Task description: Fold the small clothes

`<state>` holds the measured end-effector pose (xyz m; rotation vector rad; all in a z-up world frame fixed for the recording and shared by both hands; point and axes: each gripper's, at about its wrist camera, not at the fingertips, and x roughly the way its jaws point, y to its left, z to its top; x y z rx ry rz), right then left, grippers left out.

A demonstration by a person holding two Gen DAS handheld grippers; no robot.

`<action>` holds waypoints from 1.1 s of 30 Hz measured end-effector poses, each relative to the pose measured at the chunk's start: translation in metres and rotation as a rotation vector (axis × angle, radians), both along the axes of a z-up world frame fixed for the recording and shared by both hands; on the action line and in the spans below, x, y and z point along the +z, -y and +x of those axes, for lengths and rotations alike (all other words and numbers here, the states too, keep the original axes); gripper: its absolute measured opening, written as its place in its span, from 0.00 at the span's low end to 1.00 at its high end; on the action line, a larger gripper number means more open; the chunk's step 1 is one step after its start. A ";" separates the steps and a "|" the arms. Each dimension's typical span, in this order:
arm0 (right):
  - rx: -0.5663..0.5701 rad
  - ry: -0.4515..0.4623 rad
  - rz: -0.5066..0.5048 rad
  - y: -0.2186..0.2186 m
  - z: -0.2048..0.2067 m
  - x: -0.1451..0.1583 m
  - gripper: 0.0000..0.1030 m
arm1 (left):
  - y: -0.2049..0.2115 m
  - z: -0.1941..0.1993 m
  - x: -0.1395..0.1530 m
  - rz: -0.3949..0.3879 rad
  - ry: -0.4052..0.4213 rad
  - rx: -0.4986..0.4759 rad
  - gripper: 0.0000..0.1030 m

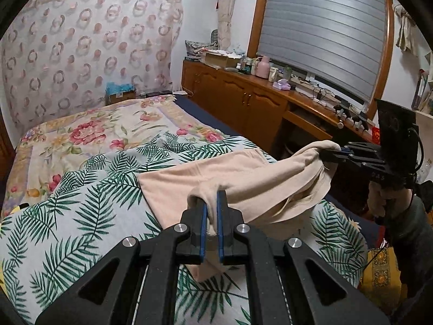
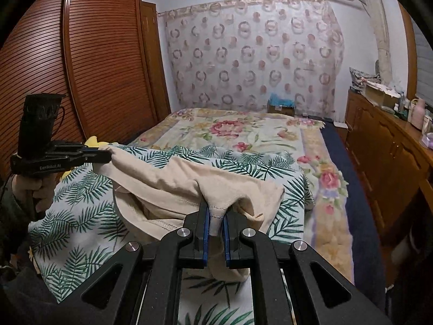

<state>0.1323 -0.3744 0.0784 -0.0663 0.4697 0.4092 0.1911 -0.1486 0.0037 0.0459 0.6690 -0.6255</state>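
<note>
Both grippers, left (image 1: 212,197) & right (image 2: 215,208), pinching beige garment (image 1: 216,173), above leaf-print sheet (image 1: 81,216)

dim, soft light; fisheye-warped edges

Two claws here: the left claw (image 1: 212,205) and the right claw (image 2: 216,212). One beige garment (image 1: 216,176) between them. One palm-leaf sheet (image 1: 81,216), one floral blanket (image 1: 94,130), one bed (image 2: 338,146).

Bed (image 2: 243,132) ahead of my tongs lies open, room to pass. Cabinet (image 1: 243,103) blocks my right side, wardrobe (image 2: 81,67) blocks left.
</note>
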 end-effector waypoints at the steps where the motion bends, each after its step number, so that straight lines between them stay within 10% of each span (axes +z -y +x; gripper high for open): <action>1: 0.000 -0.003 -0.001 0.000 0.004 0.000 0.08 | 0.001 0.005 0.000 0.003 -0.005 0.001 0.07; 21: -0.039 -0.095 -0.043 -0.007 0.115 -0.008 0.08 | 0.009 0.093 -0.041 0.049 -0.094 0.040 0.07; 25: -0.071 -0.065 -0.030 -0.005 0.111 0.005 0.38 | 0.006 0.100 -0.050 0.055 -0.133 0.044 0.08; 27: -0.087 -0.034 -0.024 0.000 0.104 0.011 0.48 | 0.004 0.099 -0.050 0.049 -0.134 0.033 0.15; 29: -0.097 -0.012 -0.029 0.004 0.095 0.013 0.49 | 0.000 0.093 -0.048 0.060 -0.110 0.038 0.43; 33: -0.081 -0.061 -0.062 0.007 0.092 -0.004 0.49 | -0.008 0.084 -0.053 0.051 -0.128 -0.001 0.53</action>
